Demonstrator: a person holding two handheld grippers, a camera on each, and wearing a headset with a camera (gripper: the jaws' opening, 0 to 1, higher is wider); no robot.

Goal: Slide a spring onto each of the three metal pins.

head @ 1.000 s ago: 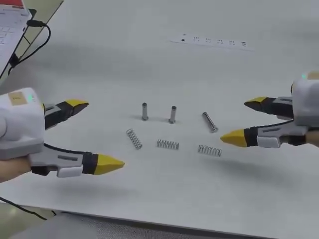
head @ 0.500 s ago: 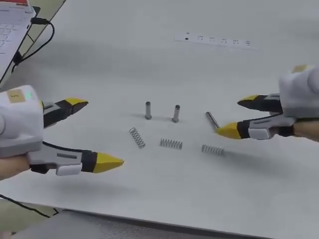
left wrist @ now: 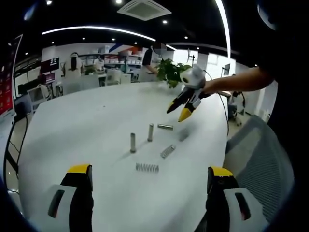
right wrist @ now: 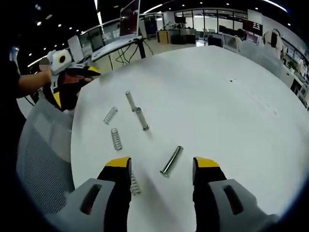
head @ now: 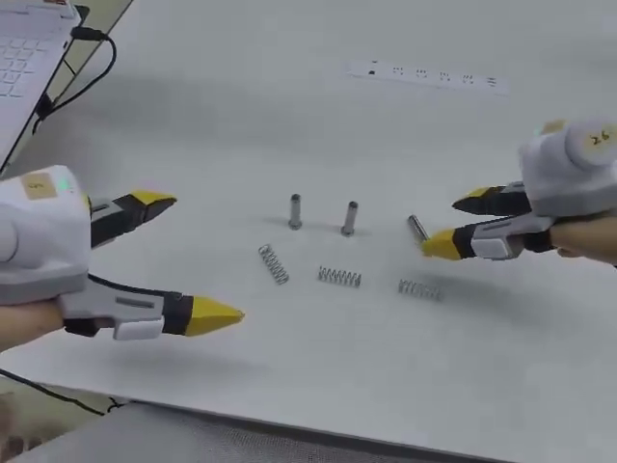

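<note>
Two metal pins [head: 295, 210] [head: 349, 218] stand upright mid-table; a third pin [head: 416, 228] lies flat to their right. Three springs [head: 274, 263] [head: 339, 277] [head: 420, 289] lie in a row in front of them. My right gripper [head: 451, 225] is open and hovers at the lying pin's right end; in the right gripper view that pin [right wrist: 172, 160] lies between the open jaws of the gripper [right wrist: 161, 163]. My left gripper [head: 188, 258] is open and holds nothing, well left of the springs. In the left gripper view the pins [left wrist: 133, 142] and a spring [left wrist: 147, 167] lie ahead.
A white power strip [head: 429, 76] lies at the far side of the white table [head: 318, 386]. At the far left corner are a laptop [head: 24, 53] and a black cable [head: 82, 72]. A grey chair [right wrist: 41, 145] is by the table edge.
My right gripper has moved left and farther onto the table, closing in on the lying pin. The left gripper has stayed put. The head camera shifted slightly.
</note>
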